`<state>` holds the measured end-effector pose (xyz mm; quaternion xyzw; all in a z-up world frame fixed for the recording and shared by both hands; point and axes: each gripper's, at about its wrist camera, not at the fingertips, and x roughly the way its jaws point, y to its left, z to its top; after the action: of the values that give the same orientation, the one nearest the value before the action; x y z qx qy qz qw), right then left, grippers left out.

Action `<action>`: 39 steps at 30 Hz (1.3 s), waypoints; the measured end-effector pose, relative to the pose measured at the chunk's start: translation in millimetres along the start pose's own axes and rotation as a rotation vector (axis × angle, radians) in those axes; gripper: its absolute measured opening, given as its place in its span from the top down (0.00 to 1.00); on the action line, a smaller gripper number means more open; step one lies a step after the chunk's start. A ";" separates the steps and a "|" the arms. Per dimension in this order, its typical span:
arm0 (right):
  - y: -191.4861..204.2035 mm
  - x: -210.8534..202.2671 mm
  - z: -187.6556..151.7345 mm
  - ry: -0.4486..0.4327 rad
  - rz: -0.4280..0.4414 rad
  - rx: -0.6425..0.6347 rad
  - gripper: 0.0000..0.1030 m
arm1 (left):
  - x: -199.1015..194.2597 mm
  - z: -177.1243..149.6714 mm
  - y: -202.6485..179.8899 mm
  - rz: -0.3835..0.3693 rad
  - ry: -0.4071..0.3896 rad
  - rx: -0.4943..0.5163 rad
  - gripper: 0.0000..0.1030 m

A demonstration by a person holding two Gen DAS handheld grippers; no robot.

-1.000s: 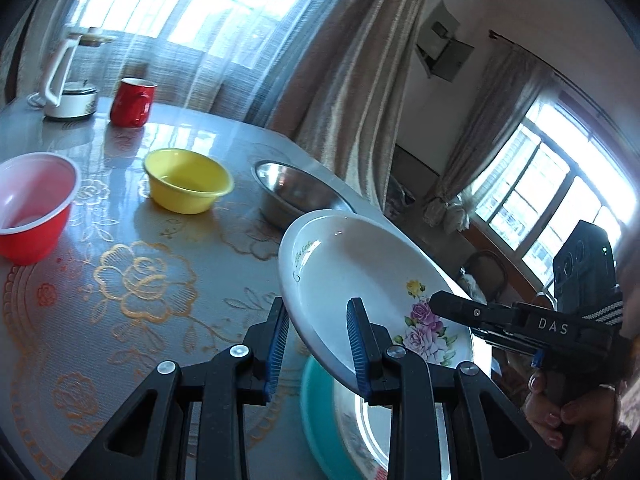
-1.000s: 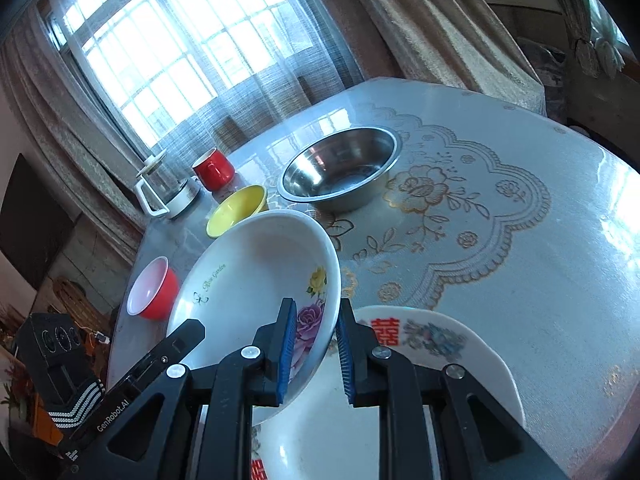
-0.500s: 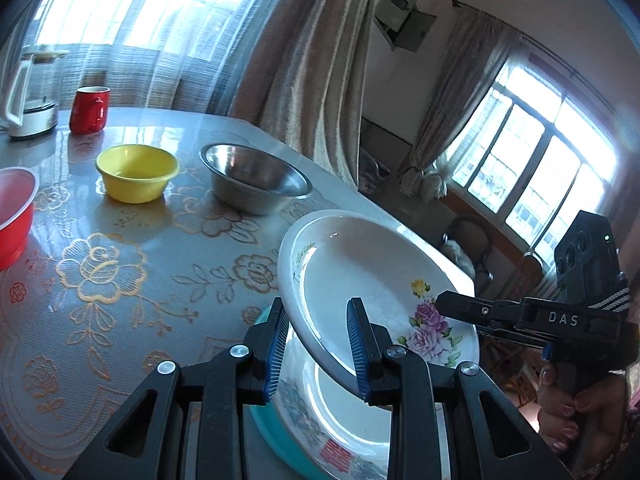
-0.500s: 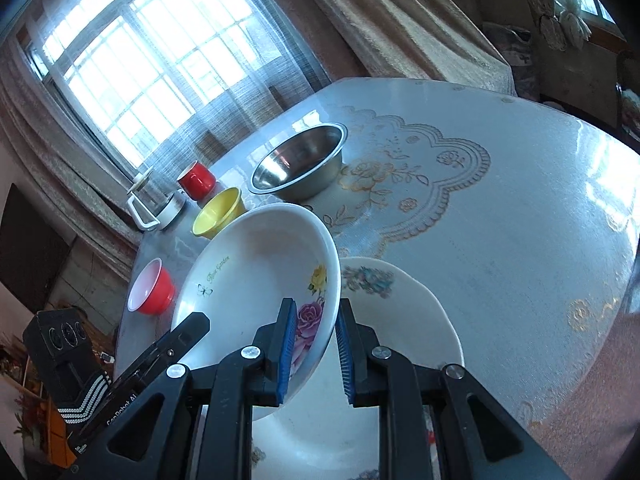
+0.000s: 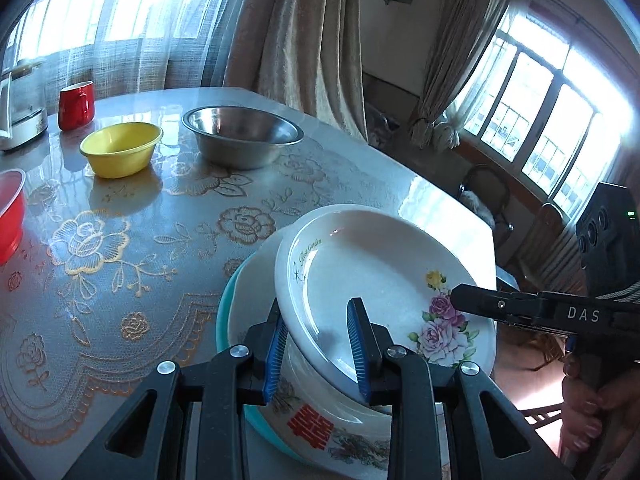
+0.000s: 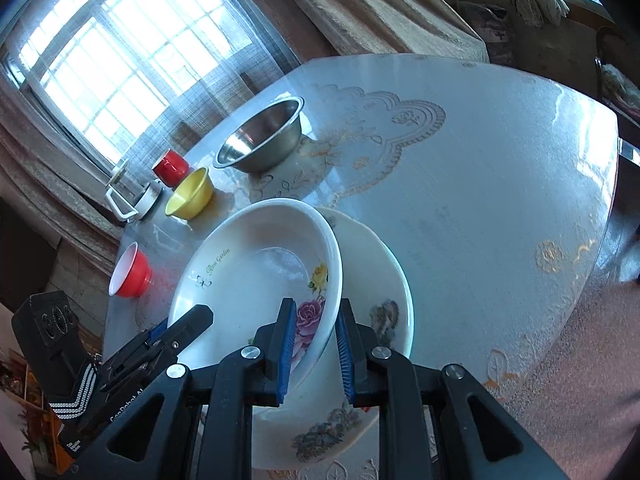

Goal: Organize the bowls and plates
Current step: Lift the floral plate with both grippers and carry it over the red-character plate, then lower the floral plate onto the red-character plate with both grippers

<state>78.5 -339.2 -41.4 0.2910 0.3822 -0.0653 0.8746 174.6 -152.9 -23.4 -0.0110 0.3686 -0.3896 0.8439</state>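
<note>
On the desk [image 5: 352, 184] we see, from left to right, a red bowl [image 5: 10, 214], a yellow bowl [image 5: 120, 148] and a steel bowl [image 5: 240, 136]. Our left gripper [image 5: 316, 346] and right gripper [image 6: 314, 350] each clench the rim of the flowered bowl [image 5: 384, 280], tilted above the stacked plates [image 5: 248, 292].

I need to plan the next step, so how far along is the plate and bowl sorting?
Done: two plates already sit stacked, a white plate on a teal plate. In hand: both tools, left and right, grip the rose dish by opposite rims, tilted just over that stack, not yet set down. Left: the steel bowl, yellow bowl and red bowl stand apart, unstacked.
</note>
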 end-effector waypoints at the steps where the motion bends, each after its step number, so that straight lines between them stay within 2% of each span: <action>1: -0.6 0.8 -0.8 0.003 -0.001 0.000 0.81 | 0.0 -1.1 -0.7 0.005 0.002 0.005 0.72; 6: -1.0 4.9 -4.5 0.026 -0.015 0.001 0.81 | 2.8 -1.7 -4.7 0.035 0.008 0.040 0.72; 23: -3.5 6.4 -4.1 0.075 -0.049 0.018 0.79 | 8.0 -5.2 -12.9 0.056 0.064 0.100 0.69; 32: -1.0 8.7 0.8 0.111 -0.077 0.014 0.79 | 6.3 1.6 -7.3 0.003 0.124 0.081 0.65; 39: 6.0 13.7 4.5 0.126 -0.119 -0.025 0.79 | 0.9 1.3 -6.3 -0.007 0.149 0.087 0.65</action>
<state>92.9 -335.3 -45.9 0.2602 0.4537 -0.0939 0.8471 171.7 -158.3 -21.1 0.0534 0.4129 -0.4080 0.8125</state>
